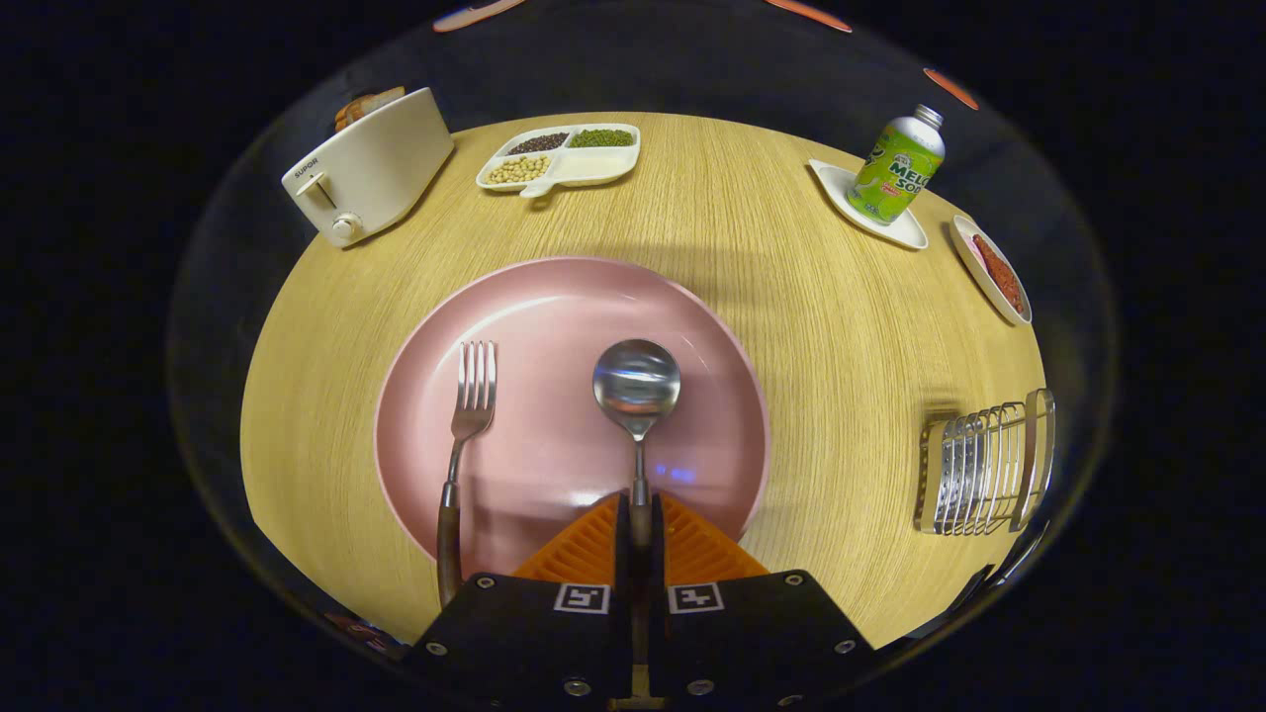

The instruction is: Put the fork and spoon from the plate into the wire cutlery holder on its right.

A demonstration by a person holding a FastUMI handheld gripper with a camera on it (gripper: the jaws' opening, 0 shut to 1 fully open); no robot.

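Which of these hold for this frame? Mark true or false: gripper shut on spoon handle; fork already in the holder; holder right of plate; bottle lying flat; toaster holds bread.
1. The gripper is shut on the spoon handle. True.
2. The fork is in the holder. False: it lies on the plate, beside the spoon.
3. The holder stands right of the plate. True.
4. The bottle lies flat. False: it stands on a white coaster.
5. The toaster holds bread. True.
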